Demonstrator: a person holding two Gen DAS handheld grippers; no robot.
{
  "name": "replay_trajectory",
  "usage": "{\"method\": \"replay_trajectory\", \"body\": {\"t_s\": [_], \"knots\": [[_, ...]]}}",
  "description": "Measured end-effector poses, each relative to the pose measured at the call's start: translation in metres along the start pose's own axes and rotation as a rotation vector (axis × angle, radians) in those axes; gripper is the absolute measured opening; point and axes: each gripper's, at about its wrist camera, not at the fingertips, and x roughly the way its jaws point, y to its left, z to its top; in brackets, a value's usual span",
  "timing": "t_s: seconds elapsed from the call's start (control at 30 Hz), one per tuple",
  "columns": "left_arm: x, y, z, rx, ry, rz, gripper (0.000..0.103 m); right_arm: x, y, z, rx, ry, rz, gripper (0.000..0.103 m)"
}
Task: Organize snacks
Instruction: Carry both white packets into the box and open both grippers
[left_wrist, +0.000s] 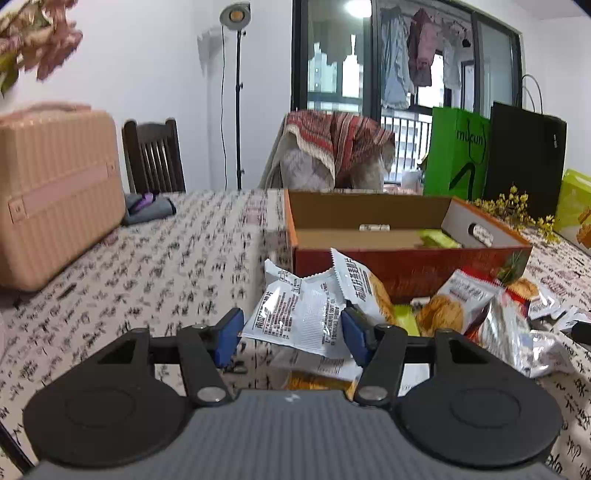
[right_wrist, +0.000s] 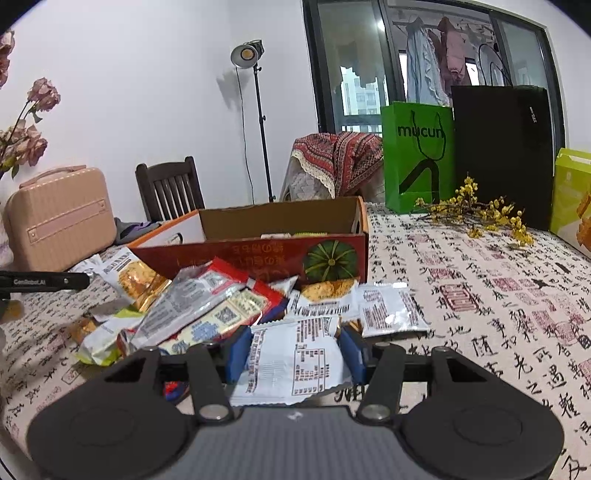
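- The left hand-held gripper (left_wrist: 291, 334) has its blue pads closed against the two sides of a white snack packet (left_wrist: 295, 314), and the packet looks lifted a little clear of the patterned bench (left_wrist: 147, 266).
- That packet lies crosswise between the pads, its long side running left to right, its crimped top edge tipped up toward the box (left_wrist: 406, 254).
- The box sits straight ahead of the left gripper and slightly to its right, open at the top, with a couple of small packets already lying on its floor.
- So the move that matters, as I judge it, is forward and up over the near wall of the box; the packet is already pointed that way.
- The right hand-held gripper (right_wrist: 293, 350) sits about half closed around another white packet (right_wrist: 291, 363), printed side up, which lies lengthwise along the fingers.
- Its pads seem to press the packet's edges, though I cannot be sure it is off the bench.
- From the right-hand view the box (right_wrist: 258, 251) is ahead and a touch to the left, behind the loose heap of snacks (right_wrist: 207, 306).
- The heap lies between the two grippers, against the red front of the box.
- Both grippers are near the box; the left looks the readier to drop its load in.
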Motion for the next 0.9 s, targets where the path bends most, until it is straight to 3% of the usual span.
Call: {"method": "replay_trajectory", "body": {"t_s": [0.43,0.7,0.9], "knots": [[-0.001,-0.021,0.036,-0.037,-0.090,-0.046,0.060,0.015,0.003,0.048,-0.010,-0.097,0.000,0.053],[0.022,-0.046,0.066,-0.055,-0.113,-0.056,0.060,0.047,0.010,0.094,-0.018,-0.147,0.008,0.053],[0.046,-0.063,0.086,-0.071,-0.112,-0.053,0.060,0.081,0.015,0.125,-0.007,-0.135,0.007,0.053]]}}
